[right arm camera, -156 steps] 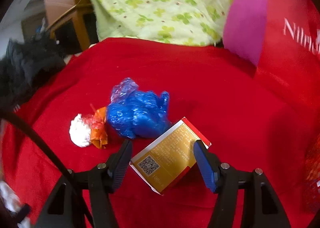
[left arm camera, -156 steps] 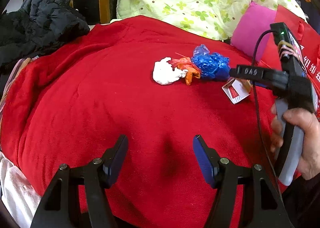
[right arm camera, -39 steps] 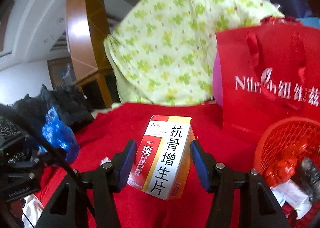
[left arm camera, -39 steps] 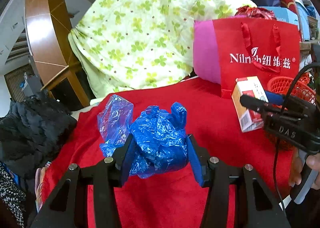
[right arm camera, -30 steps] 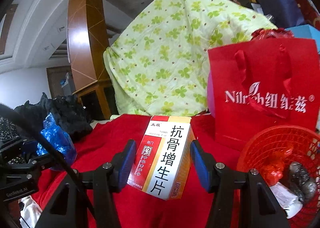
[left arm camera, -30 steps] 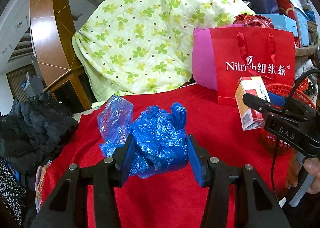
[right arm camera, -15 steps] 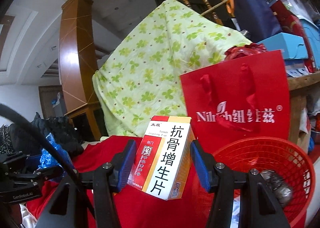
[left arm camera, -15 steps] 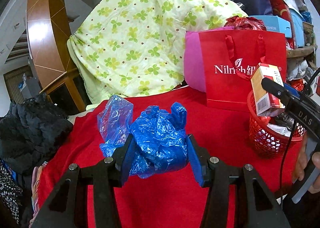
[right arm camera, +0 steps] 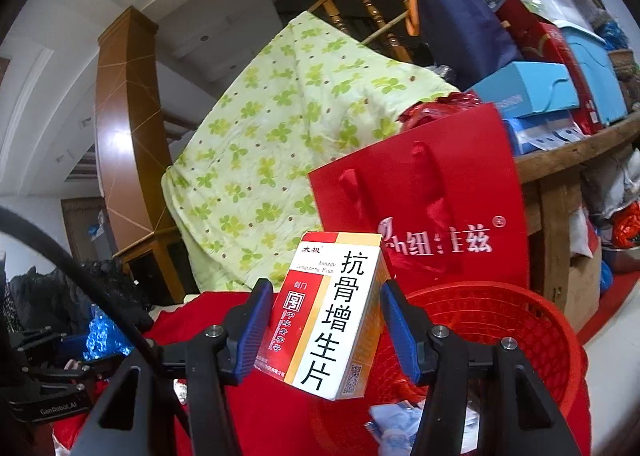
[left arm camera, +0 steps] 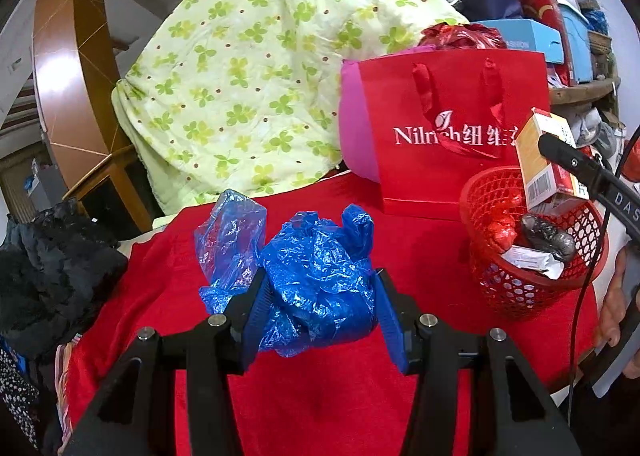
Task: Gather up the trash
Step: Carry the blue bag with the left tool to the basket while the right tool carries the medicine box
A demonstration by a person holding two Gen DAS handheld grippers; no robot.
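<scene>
My left gripper (left arm camera: pixel 320 312) is shut on a crumpled blue plastic bag (left arm camera: pixel 316 276) and holds it above the red blanket (left arm camera: pixel 320 408). My right gripper (right arm camera: pixel 326 326) is shut on a red, white and orange medicine box (right arm camera: pixel 332 312) and holds it over the near rim of a red mesh basket (right arm camera: pixel 520 328). In the left wrist view the box (left arm camera: pixel 540 163) hangs above the basket (left arm camera: pixel 532 284), which holds several pieces of trash. The blue bag also shows at the lower left of the right wrist view (right arm camera: pixel 102 336).
A red paper gift bag (left arm camera: pixel 460 135) stands behind the basket, against a pink cushion (left arm camera: pixel 354 135) and a green clover-print quilt (left arm camera: pixel 260 75). Black clothing (left arm camera: pixel 52 256) lies at the left. Stacked boxes (right arm camera: pixel 540 91) sit on a wooden shelf at the right.
Both grippers have swung right toward the basket with their loads. The medicine box has moved from beside the basket to above its rim. Earlier, both items lay on the blanket.
</scene>
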